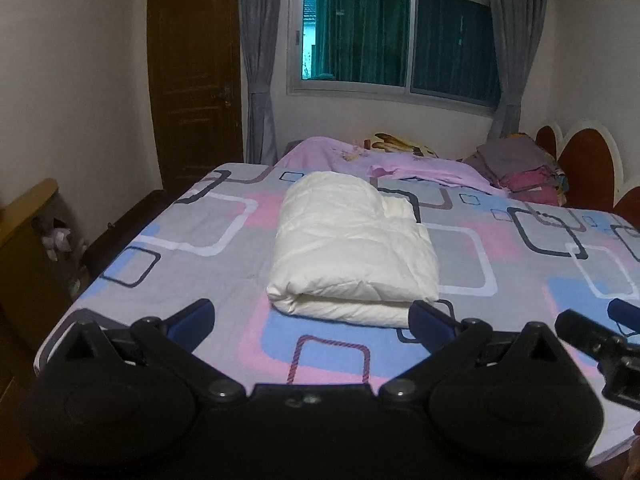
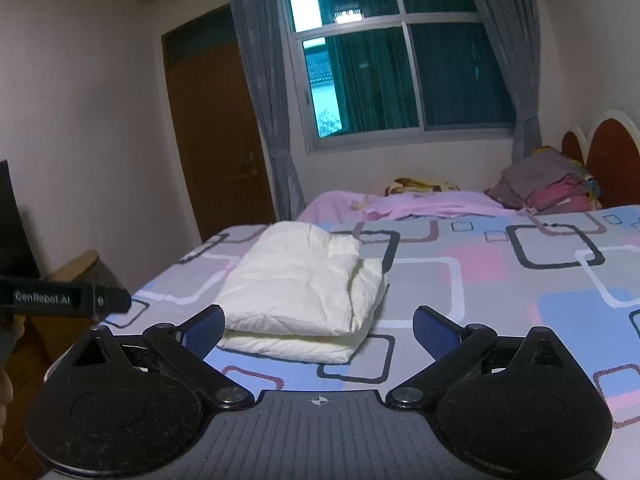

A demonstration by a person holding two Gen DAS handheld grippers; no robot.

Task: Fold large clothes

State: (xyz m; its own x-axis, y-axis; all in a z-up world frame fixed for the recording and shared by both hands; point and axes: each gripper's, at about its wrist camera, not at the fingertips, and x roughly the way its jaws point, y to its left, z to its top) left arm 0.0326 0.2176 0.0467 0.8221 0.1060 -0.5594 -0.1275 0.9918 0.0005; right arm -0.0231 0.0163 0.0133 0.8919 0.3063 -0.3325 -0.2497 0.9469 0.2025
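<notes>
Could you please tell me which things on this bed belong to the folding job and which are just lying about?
Job: folded cream-white padded garment; open left gripper; open right gripper.
Lying about: crumpled pink sheet; stacked grey and magenta clothes.

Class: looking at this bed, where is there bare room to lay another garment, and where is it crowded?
Bare sheet lies left and right of the folded white garment, and in front of it toward the open left gripper. The far end is crowded: pink bedding and a pile of folded clothes by the headboard.

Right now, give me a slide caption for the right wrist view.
Open right hand-held gripper hangs over the patterned bed, empty, with the folded cream garment lying just ahead.
</notes>
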